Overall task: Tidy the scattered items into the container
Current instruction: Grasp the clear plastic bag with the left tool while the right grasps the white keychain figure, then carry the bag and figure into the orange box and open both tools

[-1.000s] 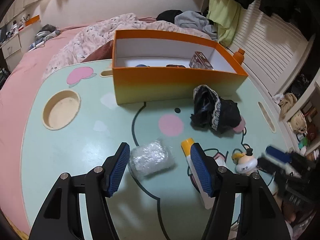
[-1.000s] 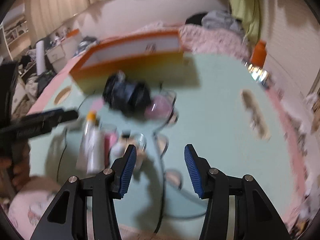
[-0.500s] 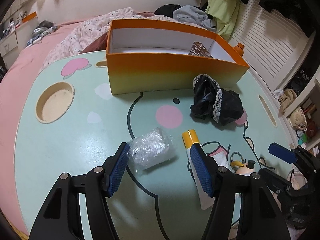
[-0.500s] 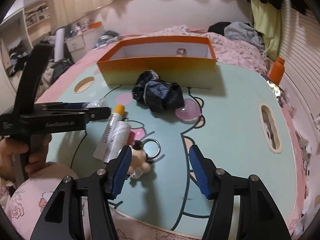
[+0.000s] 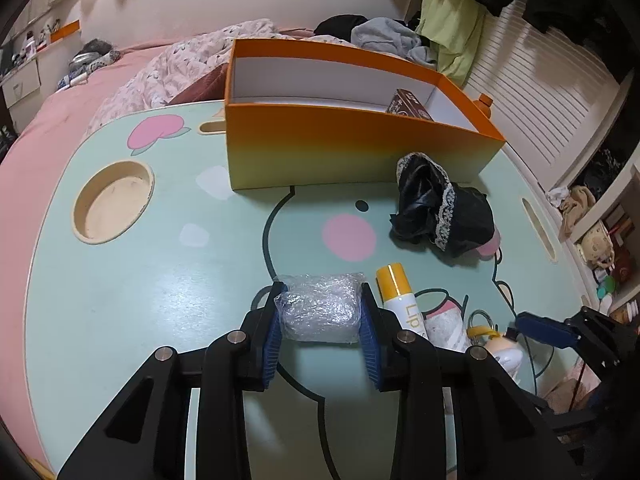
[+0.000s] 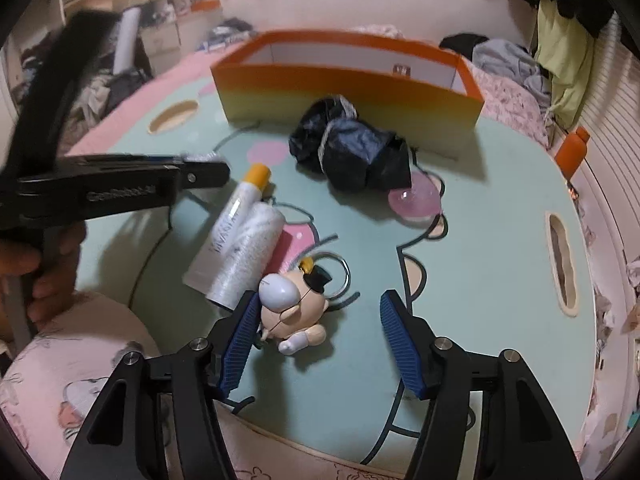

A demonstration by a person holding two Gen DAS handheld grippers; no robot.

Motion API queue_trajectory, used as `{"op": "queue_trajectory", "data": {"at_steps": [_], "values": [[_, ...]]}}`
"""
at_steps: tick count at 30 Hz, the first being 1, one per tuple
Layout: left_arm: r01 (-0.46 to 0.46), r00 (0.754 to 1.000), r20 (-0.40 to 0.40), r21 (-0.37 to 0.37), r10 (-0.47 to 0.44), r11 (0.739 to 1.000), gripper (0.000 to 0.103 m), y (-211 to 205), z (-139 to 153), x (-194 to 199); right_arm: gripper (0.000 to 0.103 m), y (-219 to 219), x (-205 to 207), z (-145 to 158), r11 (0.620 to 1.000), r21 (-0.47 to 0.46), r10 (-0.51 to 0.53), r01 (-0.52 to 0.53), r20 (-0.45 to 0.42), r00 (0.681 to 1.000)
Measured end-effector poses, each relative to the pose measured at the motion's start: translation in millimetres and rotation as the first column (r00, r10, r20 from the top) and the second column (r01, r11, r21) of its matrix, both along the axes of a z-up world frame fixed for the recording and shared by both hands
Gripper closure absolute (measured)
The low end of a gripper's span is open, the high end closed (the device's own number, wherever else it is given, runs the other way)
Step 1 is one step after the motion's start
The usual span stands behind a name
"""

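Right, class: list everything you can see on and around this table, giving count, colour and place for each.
Table: one, mint green, cartoon print.
Box: one, orange, far side of table.
Small carton: one, brown, inside box.
Bubble-wrap bundle: one, clear, between left pads.
Tube: one, white, yellow cap.
Black cloth: one, lace-trimmed, beside box.
Figurine keychain: one, beige, between right fingers.
Left gripper: closing on bundle.
Right gripper: closing, right pad clear.

Dim warm indoor light, soft shadows, fisheye-bent edges — right view perhaps motion-blurred
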State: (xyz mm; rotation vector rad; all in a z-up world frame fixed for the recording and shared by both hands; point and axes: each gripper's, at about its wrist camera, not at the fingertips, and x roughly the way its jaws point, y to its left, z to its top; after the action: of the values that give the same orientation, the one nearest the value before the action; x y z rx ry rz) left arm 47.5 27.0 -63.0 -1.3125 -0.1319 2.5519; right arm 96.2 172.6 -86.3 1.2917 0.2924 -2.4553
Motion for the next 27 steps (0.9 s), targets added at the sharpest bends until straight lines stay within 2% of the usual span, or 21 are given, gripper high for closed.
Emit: {"op": "queue_trajectory", "data": {"at_steps": [1, 2, 9, 14, 20, 23, 27], "values": [[0.002, 1.0, -0.002, -0.004, -0.002, 1.0, 0.067, 0.9, 0.3, 0.2, 0.065, 1.0, -1.2, -1.9, 1.0, -0.003, -0.004, 0.004, 0.012, 1.0], [0.001, 1.0, -0.005, -0.005, -0.001, 1.0, 0.067, 1.4, 0.8, 0.4, 0.068, 2.5, -1.4, -1.7, 1.0, -0.001, -0.013, 0.013, 0.004, 1.0], [-0.013, 1.0, -0.026, 0.01, 0.013, 1.0, 0.067, -2.6, 5.6, 2.1, 0.069, 15.1, -2.6, 2.0, 0.997, -0.056, -0.053, 0.053, 0.003, 0.999], [-0.032, 0.999, -0.034, 0.045, 0.034, 0.998, 0.067, -10.7, 10.1, -0.8, 0.069, 27.7, -13.4, 17.0, 0.989, -0.099, -0.111, 0.107, -0.03, 0.993], [-0.039, 0.991, -0.129, 0.033, 0.043, 0.999, 0.067, -12.5, 32.3, 1.7, 0.069, 36.3, -35.7, 41.1, 0.979, -0.149, -0.153, 0.139, -0.089, 0.984], [-0.043, 0.988, -0.15, 0.028, 0.046, 0.999, 0.067, -12.3, 39.6, -0.1, 0.069, 35.0, -46.0, 51.2, 0.978, -0.151, -0.167, 0.147, -0.13, 0.977], [-0.044, 0.986, -0.163, 0.02, 0.046, 0.999, 0.067, -10.3, 46.3, -6.9, 0.069, 34.3, -59.4, 58.9, 0.974, -0.17, -0.177, 0.153, -0.136, 0.975]]}}
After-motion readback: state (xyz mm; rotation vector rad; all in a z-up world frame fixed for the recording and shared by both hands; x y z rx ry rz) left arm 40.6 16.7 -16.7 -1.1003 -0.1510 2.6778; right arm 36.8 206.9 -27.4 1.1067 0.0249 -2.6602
